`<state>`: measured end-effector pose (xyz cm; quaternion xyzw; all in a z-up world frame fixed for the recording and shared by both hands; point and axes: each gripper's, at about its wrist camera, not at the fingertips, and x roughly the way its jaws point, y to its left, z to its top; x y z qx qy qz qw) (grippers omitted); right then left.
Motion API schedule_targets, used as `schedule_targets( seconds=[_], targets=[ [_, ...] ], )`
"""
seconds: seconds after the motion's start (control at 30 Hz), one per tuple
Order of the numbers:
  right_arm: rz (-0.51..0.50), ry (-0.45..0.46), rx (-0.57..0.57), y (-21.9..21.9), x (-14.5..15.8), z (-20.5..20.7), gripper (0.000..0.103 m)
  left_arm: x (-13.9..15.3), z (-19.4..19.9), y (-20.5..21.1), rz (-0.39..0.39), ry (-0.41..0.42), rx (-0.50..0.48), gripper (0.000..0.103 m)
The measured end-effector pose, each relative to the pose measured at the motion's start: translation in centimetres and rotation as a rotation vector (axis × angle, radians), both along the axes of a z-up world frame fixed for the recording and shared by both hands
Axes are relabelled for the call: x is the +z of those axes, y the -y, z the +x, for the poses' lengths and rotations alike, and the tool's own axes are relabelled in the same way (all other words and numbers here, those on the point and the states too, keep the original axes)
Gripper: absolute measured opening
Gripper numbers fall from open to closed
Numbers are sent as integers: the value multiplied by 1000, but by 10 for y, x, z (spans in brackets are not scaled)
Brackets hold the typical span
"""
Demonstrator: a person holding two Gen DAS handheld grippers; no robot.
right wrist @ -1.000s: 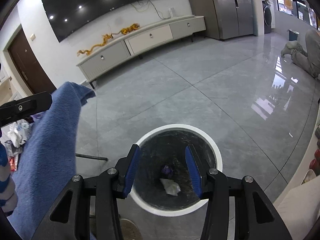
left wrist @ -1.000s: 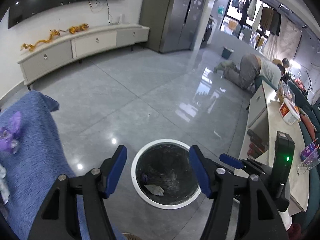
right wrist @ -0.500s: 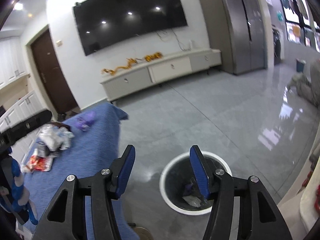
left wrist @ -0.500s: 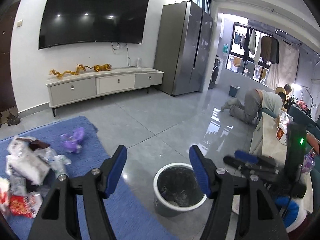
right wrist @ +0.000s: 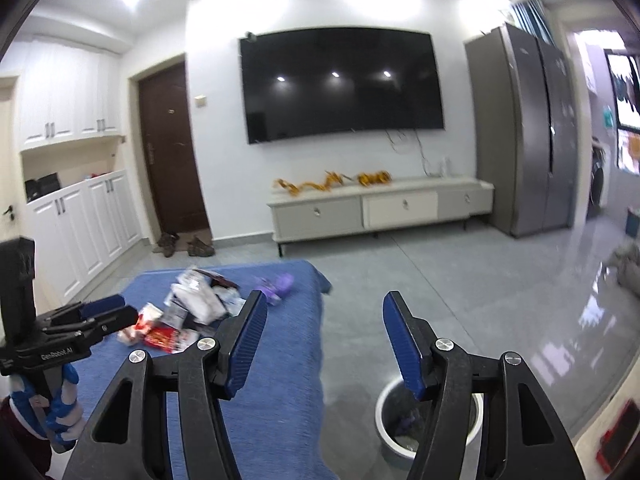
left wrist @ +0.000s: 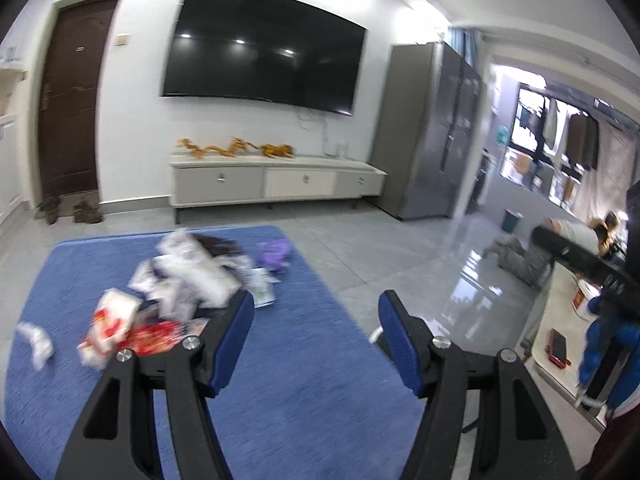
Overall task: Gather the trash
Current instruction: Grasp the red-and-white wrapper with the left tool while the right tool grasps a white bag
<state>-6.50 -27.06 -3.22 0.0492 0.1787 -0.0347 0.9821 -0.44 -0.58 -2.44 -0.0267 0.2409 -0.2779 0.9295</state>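
A heap of trash (left wrist: 184,280) made of white wrappers and red packets lies on the blue rug (left wrist: 320,380), with a purple scrap (left wrist: 274,254) at its far side and a white crumpled piece (left wrist: 36,340) apart at the left. My left gripper (left wrist: 316,312) hovers open above the rug, nothing between its fingers. My right gripper (right wrist: 326,312) is opening, also with nothing between its jaws, above the rug's edge. The white-rimmed trash bin (right wrist: 390,432) stands on the floor below its right finger, with scraps inside. The heap (right wrist: 192,312) and the left gripper (right wrist: 100,312) show at the left.
A low TV cabinet (left wrist: 280,180) and a wall TV stand at the back, a grey fridge (left wrist: 432,132) to the right. A person (left wrist: 560,236) kneels on the tiled floor far right. A pale table (left wrist: 560,320) with red items runs along the right edge. Shoes (right wrist: 184,244) lie by the door.
Both views swung up from looking down into the bin to looking across the room. The trash heap on the rug came into view, and the right jaws spread wider.
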Motion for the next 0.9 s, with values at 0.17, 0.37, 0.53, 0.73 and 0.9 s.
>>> schedule_targets(
  seconds=[0.17, 0.37, 0.53, 0.73, 0.9],
  targets=[
    [-63, 35, 67, -33, 21, -5, 64, -12, -5, -60, -24, -18, 96, 63],
    [-78, 29, 118, -47, 23, 10, 64, -31, -1, -112, -26, -66, 192, 72],
    [-72, -20, 133, -47, 9, 34, 64, -46, 25, -135, -40, -142, 243, 72],
    [-40, -100, 145, -41, -20, 78, 64, -64, 67, -141, -4, -204, 282, 72],
    [-16, -168, 173, -42, -48, 116, 64, -90, 102, -145, 43, -267, 296, 72]
  ],
)
